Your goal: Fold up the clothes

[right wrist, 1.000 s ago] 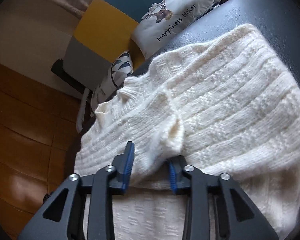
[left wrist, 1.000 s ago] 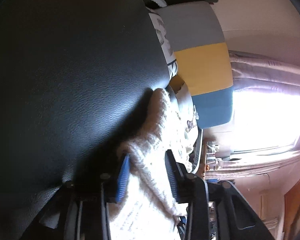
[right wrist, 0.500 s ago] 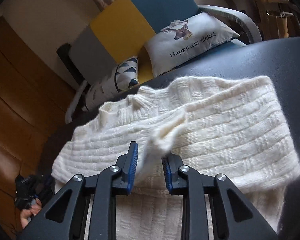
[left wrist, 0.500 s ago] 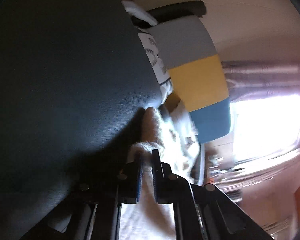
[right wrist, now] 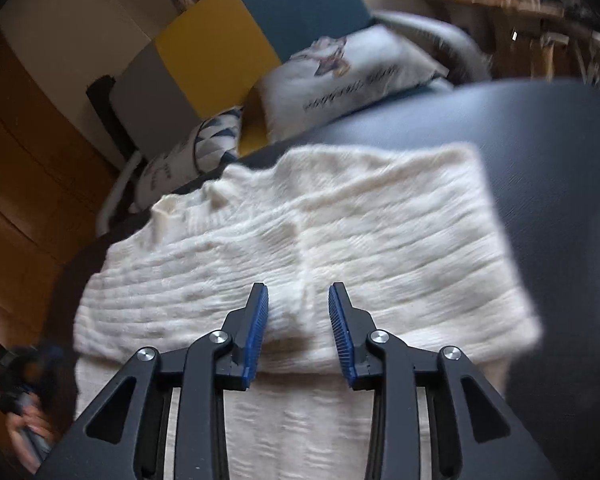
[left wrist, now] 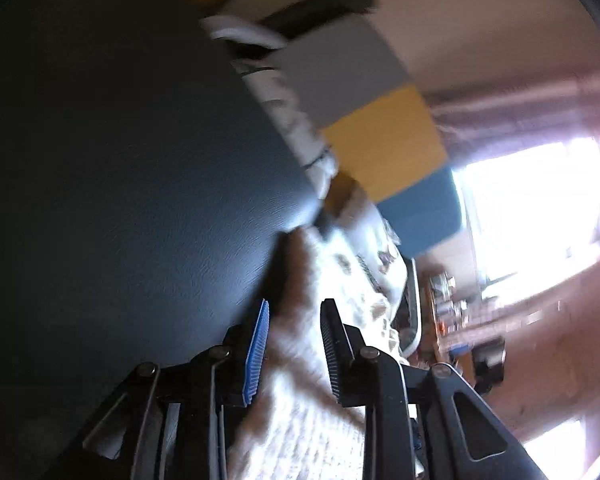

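Note:
A cream knitted sweater (right wrist: 340, 232) lies folded flat on a black leather surface (right wrist: 560, 160), one layer doubled over another. My right gripper (right wrist: 298, 300) hovers open just above the sweater's near fold, its blue pads apart and holding nothing. In the blurred left wrist view the same sweater (left wrist: 300, 420) runs along the edge of the black surface (left wrist: 120, 200). My left gripper (left wrist: 294, 320) is open, and cream knit shows in the gap between its pads.
Behind the surface stands a sofa (right wrist: 216, 52) in grey, yellow and blue blocks with a printed pillow (right wrist: 352, 76). A wooden shelf (right wrist: 520, 12) is at the far right. A hand (right wrist: 28, 420) shows at the lower left. A bright window (left wrist: 532, 208) glares.
Both grippers were pinching the knit half a second ago and have since opened. The raised sleeve the right one held now lies flat. Both cameras have swung and pulled back.

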Action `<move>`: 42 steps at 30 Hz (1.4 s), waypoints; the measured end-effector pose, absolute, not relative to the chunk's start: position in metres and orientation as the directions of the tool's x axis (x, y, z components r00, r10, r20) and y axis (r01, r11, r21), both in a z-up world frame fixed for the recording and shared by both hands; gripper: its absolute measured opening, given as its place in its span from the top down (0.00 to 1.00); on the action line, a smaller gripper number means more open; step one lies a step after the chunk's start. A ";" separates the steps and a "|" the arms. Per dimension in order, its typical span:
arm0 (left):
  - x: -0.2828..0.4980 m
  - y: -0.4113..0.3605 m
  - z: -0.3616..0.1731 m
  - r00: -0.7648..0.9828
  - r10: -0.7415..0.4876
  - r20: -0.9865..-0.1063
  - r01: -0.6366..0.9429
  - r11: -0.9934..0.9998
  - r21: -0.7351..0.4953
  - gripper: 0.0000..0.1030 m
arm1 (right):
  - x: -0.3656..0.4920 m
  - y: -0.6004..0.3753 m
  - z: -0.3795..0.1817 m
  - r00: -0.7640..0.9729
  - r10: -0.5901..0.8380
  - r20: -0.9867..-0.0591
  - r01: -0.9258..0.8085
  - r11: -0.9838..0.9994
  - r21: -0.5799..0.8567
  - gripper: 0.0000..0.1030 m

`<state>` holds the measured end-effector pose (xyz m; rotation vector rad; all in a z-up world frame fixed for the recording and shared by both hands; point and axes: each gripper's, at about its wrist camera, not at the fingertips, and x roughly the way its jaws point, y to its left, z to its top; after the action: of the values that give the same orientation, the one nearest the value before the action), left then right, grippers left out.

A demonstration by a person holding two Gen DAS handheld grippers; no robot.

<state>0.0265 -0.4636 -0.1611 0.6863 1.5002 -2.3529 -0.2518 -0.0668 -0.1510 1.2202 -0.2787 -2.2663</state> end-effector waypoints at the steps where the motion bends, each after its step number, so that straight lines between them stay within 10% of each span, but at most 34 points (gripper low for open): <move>1: 0.013 -0.466 -0.154 -0.841 0.037 -0.540 0.461 -0.474 -0.750 0.72 | -0.252 -0.068 -0.148 -0.445 -0.555 -0.703 0.375 -0.828 0.416 0.67; 6: -0.057 -0.470 -0.145 -0.717 0.011 -0.697 0.511 -0.672 -0.536 0.63 | -0.258 -0.087 -0.140 -0.429 -0.553 -0.714 0.451 -0.816 0.361 0.54; 19: -0.112 -0.485 -0.182 -0.641 0.210 -0.738 0.440 -0.688 -0.578 0.55 | -0.284 -0.101 -0.163 -0.347 -0.584 -0.734 0.451 -0.790 0.415 0.51; 25: -0.101 -0.472 -0.161 -0.724 0.036 -0.689 0.432 -0.756 -0.493 1.00 | -0.282 -0.115 -0.161 -0.369 -0.515 -0.773 0.517 -0.805 0.290 0.67; 30: -0.081 -0.473 -0.155 -0.756 -0.044 -0.653 0.452 -0.757 -0.472 1.00 | -0.282 -0.119 -0.153 -0.380 -0.512 -0.770 0.557 -0.792 0.252 0.84; 35: -0.083 -0.497 -0.181 -0.740 0.096 -0.666 0.455 -0.658 -0.600 0.74 | -0.287 -0.120 -0.162 -0.345 -0.517 -0.783 0.558 -0.784 0.272 0.80; 42: -0.092 -0.509 -0.188 -0.728 0.235 -0.644 0.406 -0.610 -0.681 0.67 | -0.288 -0.117 -0.165 -0.287 -0.576 -0.765 0.568 -0.745 0.348 0.56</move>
<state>-0.0919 -0.5093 -0.1881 1.1108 1.3340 -2.4920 -0.2880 -0.1173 -0.1651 1.2359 -0.0109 -2.0713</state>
